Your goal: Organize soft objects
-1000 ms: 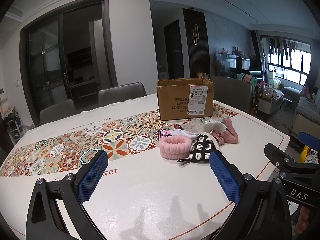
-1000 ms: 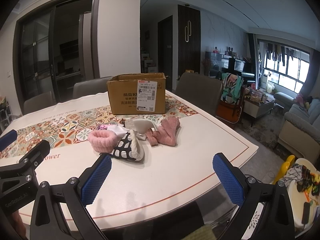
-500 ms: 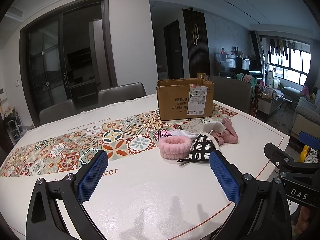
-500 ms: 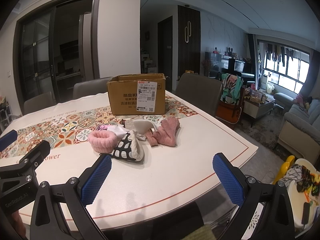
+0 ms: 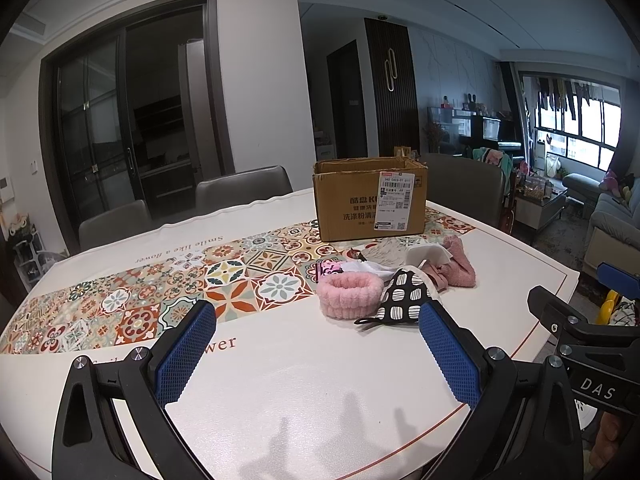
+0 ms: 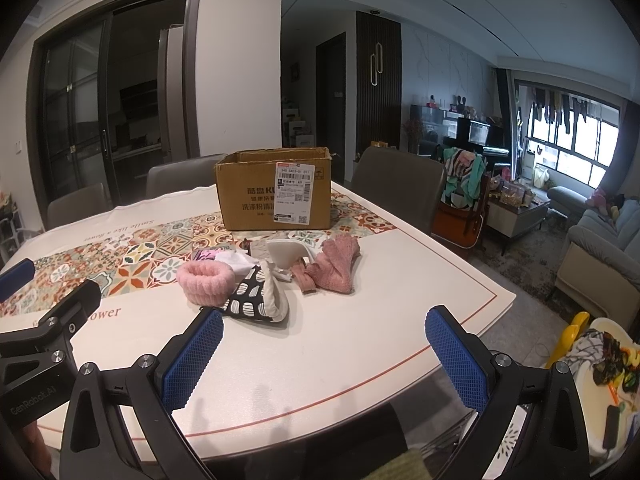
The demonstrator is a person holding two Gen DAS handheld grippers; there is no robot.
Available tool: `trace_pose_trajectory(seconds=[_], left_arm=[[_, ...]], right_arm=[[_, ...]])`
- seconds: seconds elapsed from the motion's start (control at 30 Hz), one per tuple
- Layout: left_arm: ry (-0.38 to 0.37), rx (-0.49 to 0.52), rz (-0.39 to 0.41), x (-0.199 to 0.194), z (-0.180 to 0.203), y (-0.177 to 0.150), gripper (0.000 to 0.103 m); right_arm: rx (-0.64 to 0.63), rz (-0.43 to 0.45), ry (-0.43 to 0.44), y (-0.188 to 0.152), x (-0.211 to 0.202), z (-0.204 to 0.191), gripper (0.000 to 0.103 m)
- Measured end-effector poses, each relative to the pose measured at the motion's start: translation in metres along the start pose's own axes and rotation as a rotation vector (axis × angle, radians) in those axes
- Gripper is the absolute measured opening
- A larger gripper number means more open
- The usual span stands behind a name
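A pile of soft things lies mid-table: a fluffy pink headband, a black-and-white patterned pouch, a pink knitted piece and white cloth. An open cardboard box stands behind them. My left gripper is open and empty, short of the pile. My right gripper is open and empty, near the table's front edge.
The white table has a patterned tile runner. Grey chairs stand at the far side. The table edge drops off on the right toward a sofa.
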State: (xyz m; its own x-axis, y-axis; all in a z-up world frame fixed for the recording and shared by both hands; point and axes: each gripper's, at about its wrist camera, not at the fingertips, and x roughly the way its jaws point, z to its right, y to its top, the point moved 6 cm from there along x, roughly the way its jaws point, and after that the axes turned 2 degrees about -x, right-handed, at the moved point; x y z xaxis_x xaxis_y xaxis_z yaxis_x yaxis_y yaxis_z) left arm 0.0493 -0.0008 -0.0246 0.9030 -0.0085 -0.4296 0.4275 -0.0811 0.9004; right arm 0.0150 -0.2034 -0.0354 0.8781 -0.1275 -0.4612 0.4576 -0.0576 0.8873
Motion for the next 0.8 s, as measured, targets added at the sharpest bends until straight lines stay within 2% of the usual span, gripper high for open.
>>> trace_pose_trajectory(seconds=[0.47, 0.8], left_arm=[[-0.007, -0.002, -0.003, 0.000, 0.001, 0.002, 0.103], [-0.011, -0.014, -0.006, 0.012, -0.010, -0.003, 0.103]], right_arm=[[-0.005, -0.004, 0.005, -0.003, 0.002, 0.001, 0.103], [-0.028, -0.035, 0.037, -0.002, 0.014, -0.014, 0.103]])
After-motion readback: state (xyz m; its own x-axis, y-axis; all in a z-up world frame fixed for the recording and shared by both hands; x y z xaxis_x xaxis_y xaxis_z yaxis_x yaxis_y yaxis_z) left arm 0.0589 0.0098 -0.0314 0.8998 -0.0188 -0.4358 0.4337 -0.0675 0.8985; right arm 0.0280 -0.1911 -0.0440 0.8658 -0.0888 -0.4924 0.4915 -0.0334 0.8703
